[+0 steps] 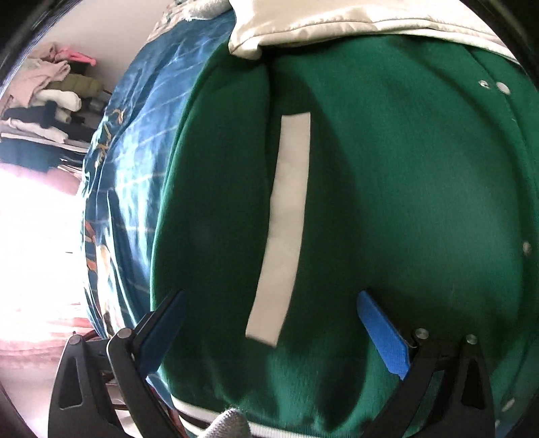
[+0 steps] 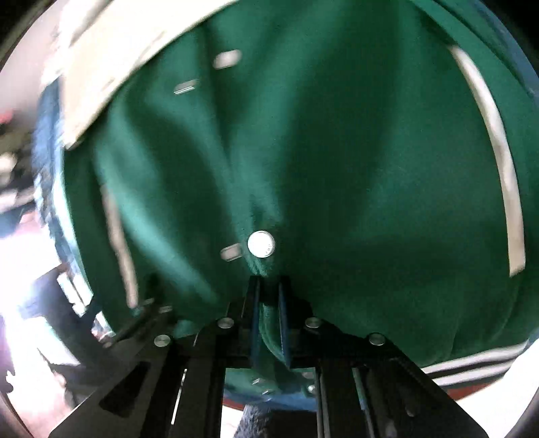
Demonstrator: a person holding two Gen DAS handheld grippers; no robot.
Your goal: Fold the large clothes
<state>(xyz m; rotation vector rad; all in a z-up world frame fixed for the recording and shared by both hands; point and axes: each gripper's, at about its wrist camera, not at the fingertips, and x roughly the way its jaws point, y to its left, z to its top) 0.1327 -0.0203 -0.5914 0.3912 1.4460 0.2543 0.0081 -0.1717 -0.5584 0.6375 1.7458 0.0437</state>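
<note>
A green jacket (image 1: 404,202) lies spread over a blue patterned bedspread (image 1: 134,151) and fills most of both views. In the left wrist view the left gripper (image 1: 273,303) hangs just above the cloth with its blue-padded fingers (image 1: 380,330) far apart and nothing between them; a white pocket strip (image 1: 286,229) runs up the jacket between the two fingers. A cream sleeve (image 1: 303,23) crosses the top of the jacket — its far end is cut off by the rim of the lens. At the left, a heap of folded clothes (image 1: 43,97) shows in the background, and below it the picture is washed out by glare, so nothing can be made out there.

In the right wrist view the right gripper (image 2: 268,286) has its jaws drawn nearly together on a bunched fold of the green cloth, just below a round metal snap (image 2: 261,244). The left half of this view is smeared by motion blur — the other snaps there read only as pale streaks. A striped hem band (image 2: 471,367) peeks out at the lower right, partly hidden behind the gripper's black frame.
</note>
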